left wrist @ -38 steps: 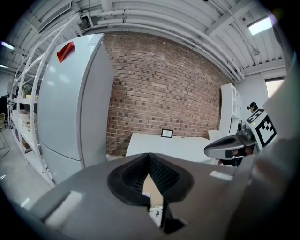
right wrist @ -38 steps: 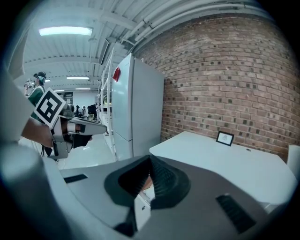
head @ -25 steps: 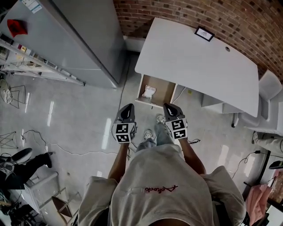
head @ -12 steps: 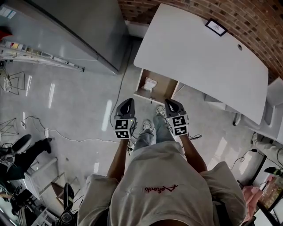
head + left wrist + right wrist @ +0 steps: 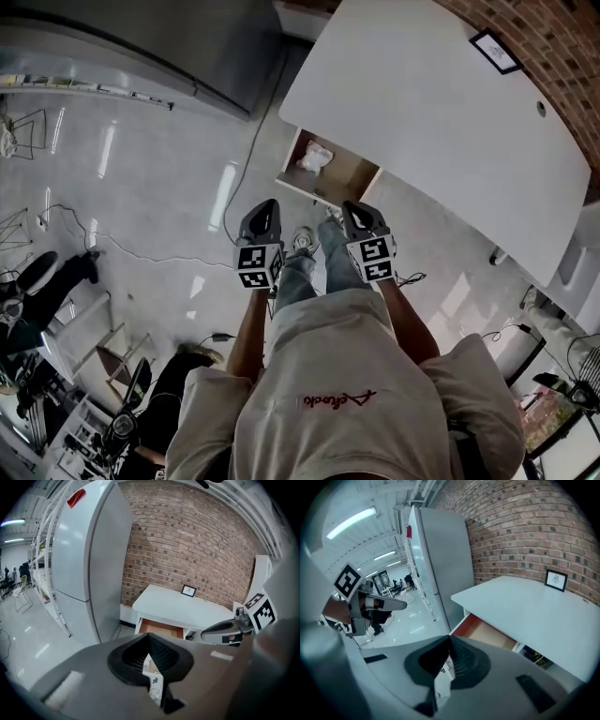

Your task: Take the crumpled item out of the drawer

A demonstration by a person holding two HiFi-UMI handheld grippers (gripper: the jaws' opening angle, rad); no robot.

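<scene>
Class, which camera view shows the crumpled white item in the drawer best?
The head view: looking down into the open wooden drawer, it shows the crumpled white item lying inside. Both gripper views catch the drawer from low angles, and the item does not show in either.

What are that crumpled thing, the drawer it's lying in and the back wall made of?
Crumpled item: white, creased, matte; probably paper or thin plastic, too small to tell.
Drawer: light brown matte inside, likely wood or board.
Wall: red-brown brick, mortar lines visible.
</scene>
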